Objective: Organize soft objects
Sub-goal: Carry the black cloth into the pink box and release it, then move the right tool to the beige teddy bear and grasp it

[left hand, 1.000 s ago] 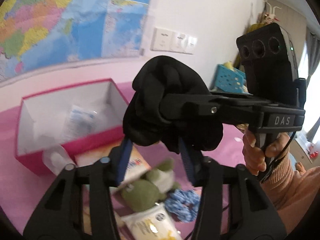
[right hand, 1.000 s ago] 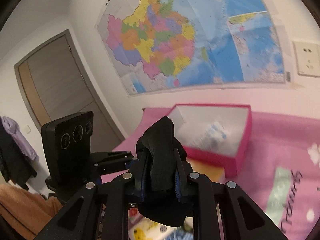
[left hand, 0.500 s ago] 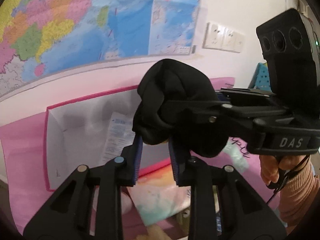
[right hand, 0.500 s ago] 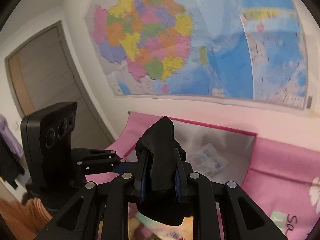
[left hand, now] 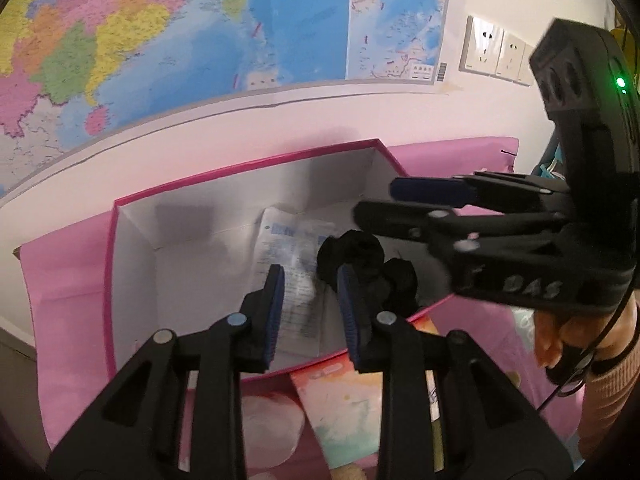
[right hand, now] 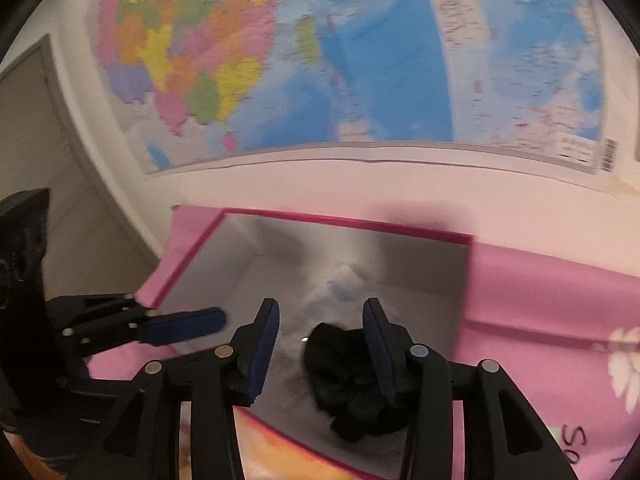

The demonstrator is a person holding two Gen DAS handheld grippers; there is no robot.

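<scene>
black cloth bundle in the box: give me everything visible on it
The black cloth bundle is a soft, matte, dark fabric crumpled into a lumpy wad with rounded folds; what garment it is cannot be told. It lies loose inside the pink-rimmed box, near its front wall, on the white floor and partly over a plastic-wrapped printed packet. In both wrist views it shows behind one finger of the viewing gripper, but neither gripper's jaws clamp it; nothing holds it.
</scene>
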